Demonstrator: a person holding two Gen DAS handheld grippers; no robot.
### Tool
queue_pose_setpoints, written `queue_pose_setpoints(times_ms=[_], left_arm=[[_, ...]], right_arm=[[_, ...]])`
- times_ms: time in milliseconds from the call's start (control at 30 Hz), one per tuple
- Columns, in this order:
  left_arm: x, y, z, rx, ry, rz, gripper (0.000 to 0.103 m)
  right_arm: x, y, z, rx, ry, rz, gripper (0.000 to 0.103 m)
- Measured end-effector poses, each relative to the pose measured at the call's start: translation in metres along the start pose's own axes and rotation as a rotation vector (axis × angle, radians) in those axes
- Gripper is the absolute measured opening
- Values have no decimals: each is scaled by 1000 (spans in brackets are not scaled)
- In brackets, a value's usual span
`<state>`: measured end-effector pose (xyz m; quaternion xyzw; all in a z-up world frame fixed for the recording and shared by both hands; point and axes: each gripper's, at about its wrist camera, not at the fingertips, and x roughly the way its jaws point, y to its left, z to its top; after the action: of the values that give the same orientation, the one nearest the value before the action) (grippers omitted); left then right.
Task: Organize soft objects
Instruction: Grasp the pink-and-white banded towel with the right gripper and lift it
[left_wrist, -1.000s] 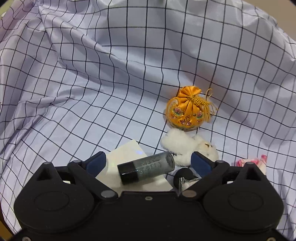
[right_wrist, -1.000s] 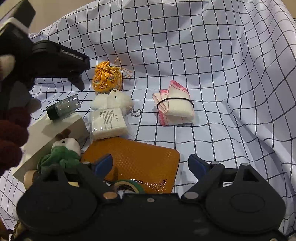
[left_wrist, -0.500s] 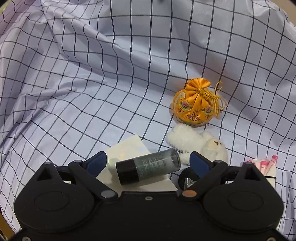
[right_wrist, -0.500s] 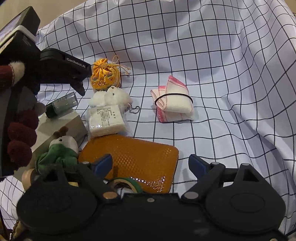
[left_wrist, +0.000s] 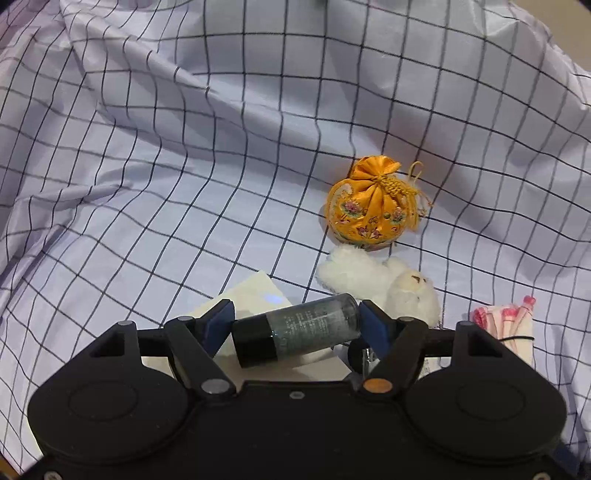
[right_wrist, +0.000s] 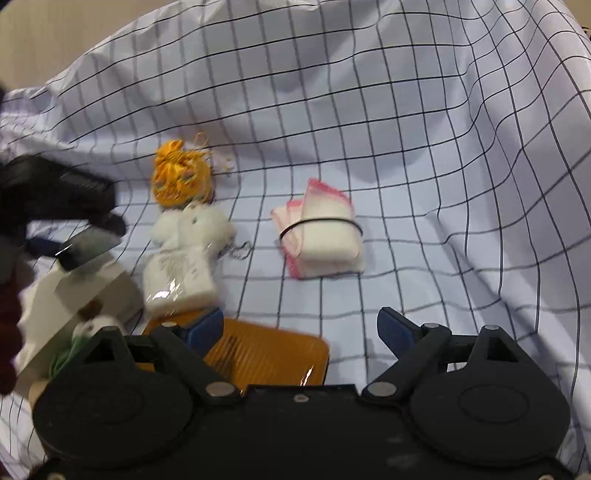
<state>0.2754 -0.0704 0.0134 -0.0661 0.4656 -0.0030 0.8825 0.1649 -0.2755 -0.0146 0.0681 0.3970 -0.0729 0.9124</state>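
My left gripper (left_wrist: 295, 323) has closed its blue pads on the ends of a dark-capped grey bottle (left_wrist: 295, 334) that lies on a white box (left_wrist: 255, 295). An orange silk pouch (left_wrist: 369, 206) and a white plush bear (left_wrist: 380, 284) lie just beyond it. My right gripper (right_wrist: 301, 328) is open and empty above an orange textured pad (right_wrist: 266, 354). A folded pink-edged white cloth (right_wrist: 325, 236) bound with a black band lies ahead of it. The pouch (right_wrist: 181, 177), the bear (right_wrist: 192, 225) and a wrapped white packet (right_wrist: 177, 273) are at its left.
Everything rests on a rumpled white cloth with a black grid (left_wrist: 184, 166) that rises at the back and sides. A green and white plush toy (right_wrist: 85, 332) lies on the white box (right_wrist: 74, 291) at the right wrist view's left. The left gripper's black body (right_wrist: 55, 192) shows there too.
My left gripper's fingers have closed from wide open onto the bottle. My right gripper has moved forward and right, so the cloth bundle is nearer; its view is blurred.
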Motion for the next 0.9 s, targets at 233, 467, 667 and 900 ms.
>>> queue_pose_setpoints(times_ms=[233, 467, 667, 900], left_arm=[[-10, -3, -1, 58, -22, -34, 69], [-15, -7, -4, 105, -34, -61, 69], [-17, -10, -6, 133, -29, -93, 69], [-19, -11, -10, 152, -20, -114, 69]], right_arm=[[36, -3, 26, 33, 27, -21, 93], [69, 2, 45, 26, 4, -73, 99], [100, -5, 56, 51, 55, -70, 99], [119, -2, 50, 9, 97, -85, 87]])
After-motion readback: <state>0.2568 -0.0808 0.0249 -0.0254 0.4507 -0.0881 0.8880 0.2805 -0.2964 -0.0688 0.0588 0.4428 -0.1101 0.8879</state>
